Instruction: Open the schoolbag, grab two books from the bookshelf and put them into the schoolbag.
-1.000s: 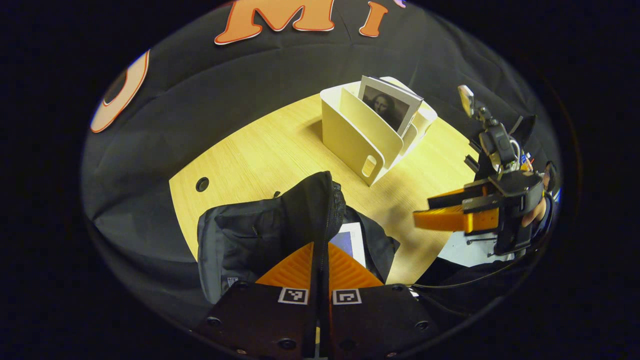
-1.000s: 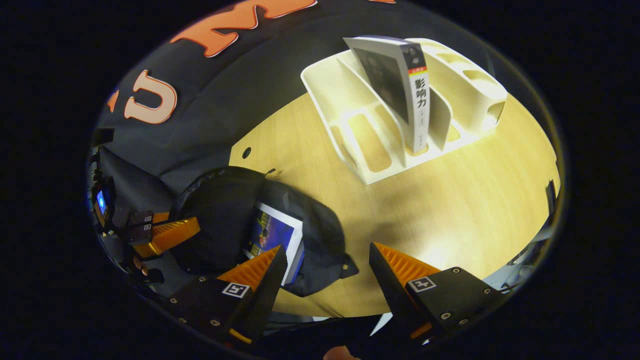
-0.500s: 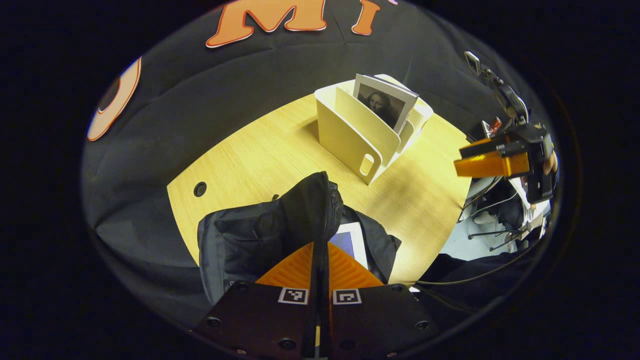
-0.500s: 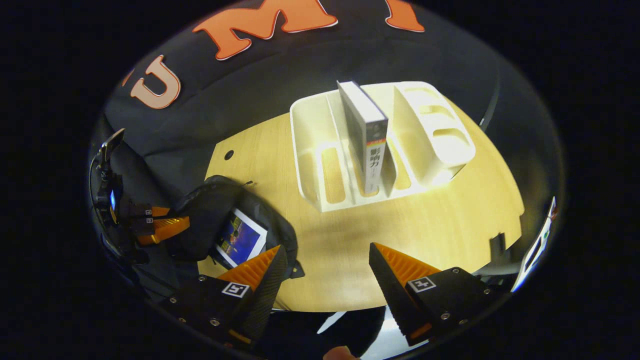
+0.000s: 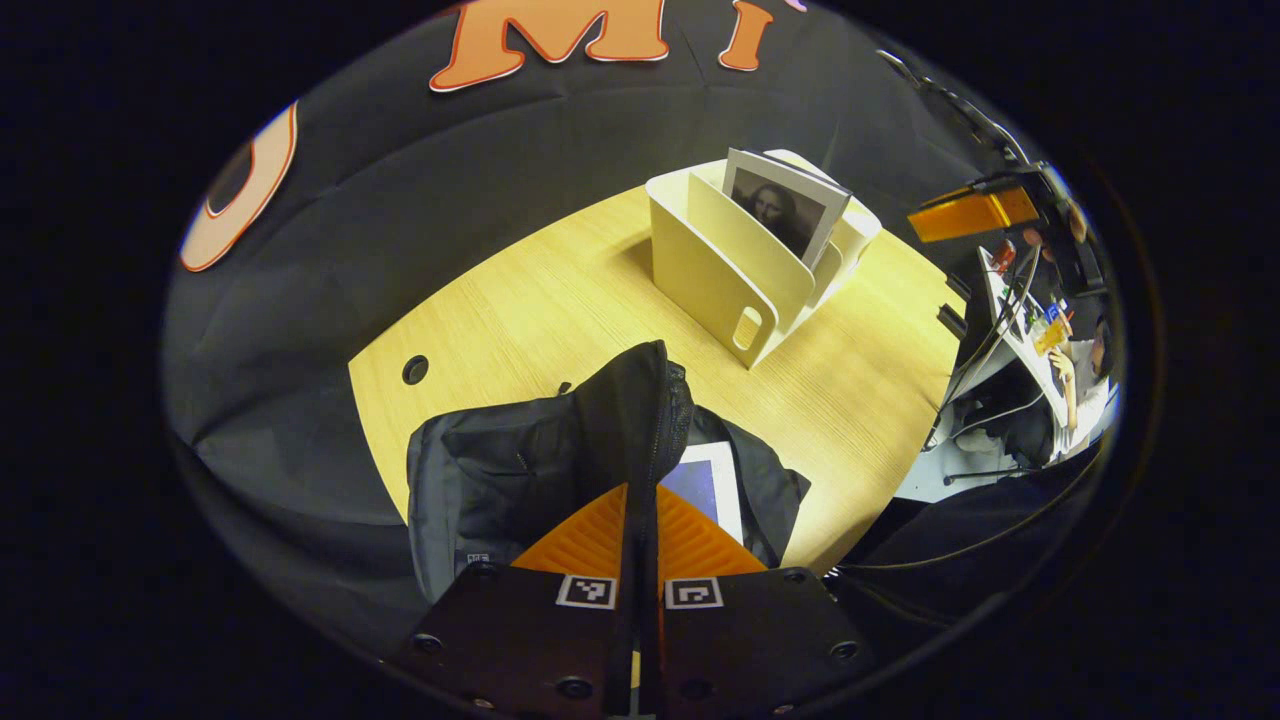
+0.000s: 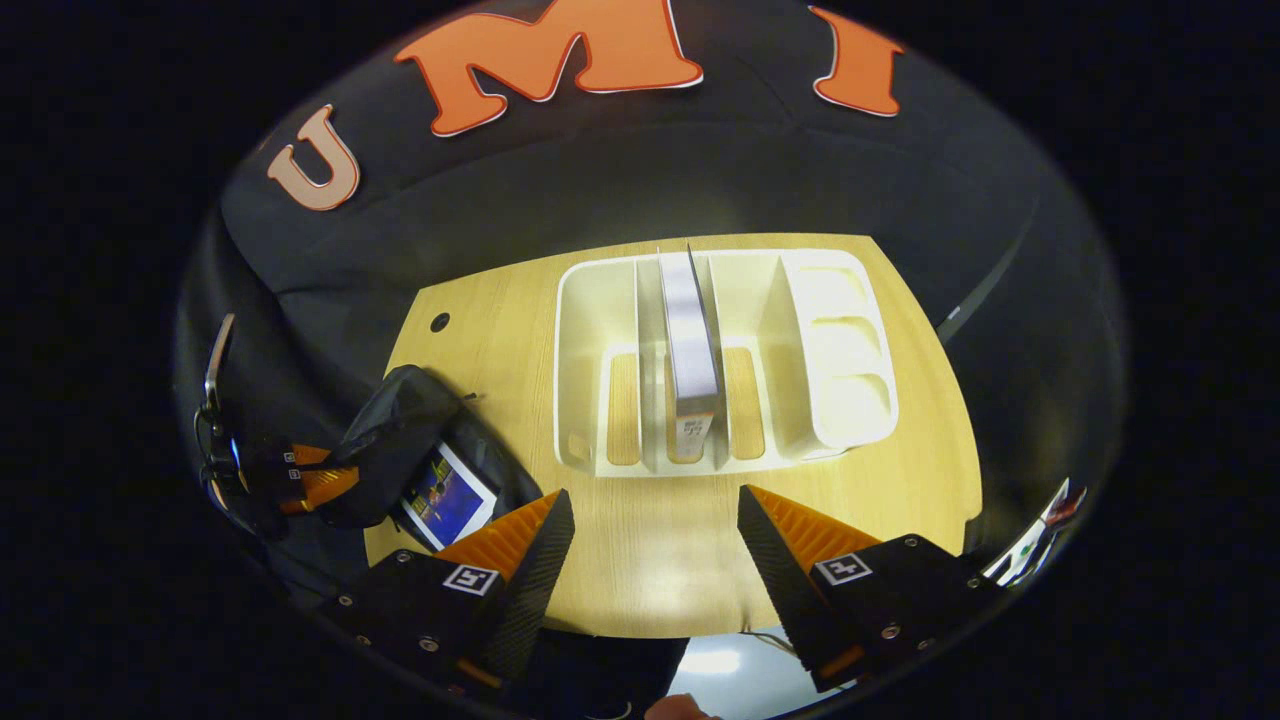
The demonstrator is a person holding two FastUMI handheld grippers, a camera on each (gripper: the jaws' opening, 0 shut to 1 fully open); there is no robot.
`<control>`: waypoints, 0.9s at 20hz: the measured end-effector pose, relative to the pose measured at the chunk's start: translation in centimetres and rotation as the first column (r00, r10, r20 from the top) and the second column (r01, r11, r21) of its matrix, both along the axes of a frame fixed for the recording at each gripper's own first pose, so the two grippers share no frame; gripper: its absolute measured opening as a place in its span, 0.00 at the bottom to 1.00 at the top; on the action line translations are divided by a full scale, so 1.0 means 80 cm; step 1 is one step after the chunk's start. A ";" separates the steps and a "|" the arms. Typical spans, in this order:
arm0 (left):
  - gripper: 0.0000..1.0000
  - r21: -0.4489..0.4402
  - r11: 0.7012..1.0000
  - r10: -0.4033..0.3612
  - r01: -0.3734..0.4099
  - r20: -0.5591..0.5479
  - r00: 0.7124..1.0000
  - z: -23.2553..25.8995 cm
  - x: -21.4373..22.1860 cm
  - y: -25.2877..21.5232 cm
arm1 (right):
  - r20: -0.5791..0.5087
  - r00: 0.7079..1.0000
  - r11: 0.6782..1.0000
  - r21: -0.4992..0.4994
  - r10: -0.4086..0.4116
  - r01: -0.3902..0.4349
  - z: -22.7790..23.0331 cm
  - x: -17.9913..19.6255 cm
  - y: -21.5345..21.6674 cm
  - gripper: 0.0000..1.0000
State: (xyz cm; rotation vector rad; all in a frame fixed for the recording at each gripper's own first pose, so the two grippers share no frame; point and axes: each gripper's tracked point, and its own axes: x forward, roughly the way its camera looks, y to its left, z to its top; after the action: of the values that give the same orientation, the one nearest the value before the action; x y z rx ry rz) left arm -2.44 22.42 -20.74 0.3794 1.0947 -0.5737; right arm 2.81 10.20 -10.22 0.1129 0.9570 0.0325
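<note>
I've swung my right gripper [image 6: 655, 530] up over the bookshelf [image 6: 720, 360], jaws wide, empty | left gripper [image 5: 640, 520] still pinches the schoolbag [image 5: 560, 450] flap open | first book [image 5: 705, 485] inside | second book [image 6: 688, 360] upright in shelf, next pick

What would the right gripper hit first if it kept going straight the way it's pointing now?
Probably the upright book standing in the white bookshelf. The right gripper is open, aimed down at it, and nothing shows between. Depth is hard to judge, so the rack's near edge could come first.
</note>
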 end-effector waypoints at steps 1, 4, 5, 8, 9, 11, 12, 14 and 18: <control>0.04 0.003 1.000 0.018 -0.018 -0.002 1.000 0.000 -0.001 0.000 | 0.000 1.000 1.000 -0.015 0.016 -0.016 0.005 0.013 -0.004 0.99; 0.04 0.009 0.998 0.064 -0.064 -0.003 0.998 0.002 -0.004 0.002 | -0.003 0.998 0.997 -0.052 0.063 -0.063 0.008 0.054 -0.012 0.99; 0.04 0.010 0.997 0.082 -0.082 -0.001 0.997 0.001 -0.004 0.002 | -0.012 0.997 0.995 -0.063 0.073 -0.074 0.006 0.065 -0.014 0.99; 0.04 0.011 0.993 0.120 -0.120 -0.005 0.993 0.002 -0.008 0.004 | -0.049 0.994 0.993 -0.068 0.096 -0.099 -0.008 0.094 -0.015 0.99; 0.04 0.017 0.991 0.133 -0.133 -0.004 0.991 0.002 -0.007 0.006 | -0.066 0.993 0.992 -0.068 0.101 -0.106 -0.016 0.103 -0.014 0.99; 0.04 0.027 0.988 0.152 -0.152 -0.002 0.988 0.004 -0.004 0.011 | -0.092 0.988 0.988 -0.079 0.127 -0.134 -0.028 0.117 -0.014 0.99; 0.04 0.029 0.986 0.162 -0.161 -0.003 0.987 0.005 -0.003 0.012 | -0.103 0.986 0.986 -0.082 0.134 -0.142 -0.034 0.123 -0.015 0.99; 0.04 0.033 0.982 0.185 -0.184 -0.004 0.983 0.007 -0.001 0.014 | -0.123 0.982 0.986 -0.072 0.140 -0.150 -0.043 0.136 -0.015 0.99; 0.04 0.030 0.975 0.220 -0.219 -0.023 0.975 0.000 0.000 0.009 | -0.162 0.977 0.986 -0.059 0.142 -0.153 -0.064 0.159 -0.019 0.99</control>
State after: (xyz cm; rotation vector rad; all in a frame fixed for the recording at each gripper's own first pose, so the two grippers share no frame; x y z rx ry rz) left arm -2.46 23.18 -20.75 0.2706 1.1533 -0.3684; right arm 15.56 8.66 -15.35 -0.0226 1.1220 0.1276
